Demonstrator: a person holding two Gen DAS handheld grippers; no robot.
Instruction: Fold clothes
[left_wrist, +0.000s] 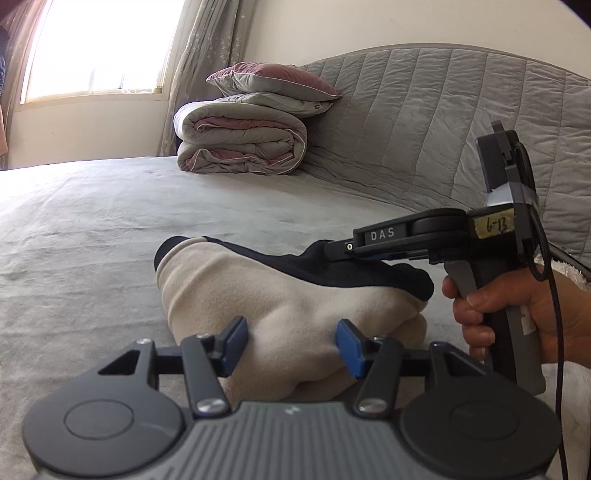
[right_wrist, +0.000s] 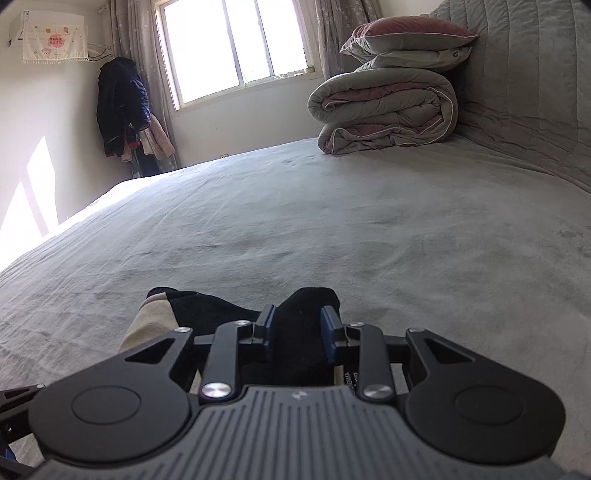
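While left view shows hand (left_wrist: 517, 317), right view shows jacket (right_wrist: 120, 105).

A grey-sheeted bed (right_wrist: 332, 221) with a quilted headboard (left_wrist: 443, 110), folded duvet (left_wrist: 240, 140) and pillow (left_wrist: 273, 81) faces a bright window (right_wrist: 229, 48).

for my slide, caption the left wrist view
Left gripper pinching cream garment, right gripper on its navy part.

My left gripper (left_wrist: 291, 341) has blue pads, black links and silver screws; beside it, my right gripper (left_wrist: 334, 251) reads "DAS", trailing a black cable (left_wrist: 557, 295).
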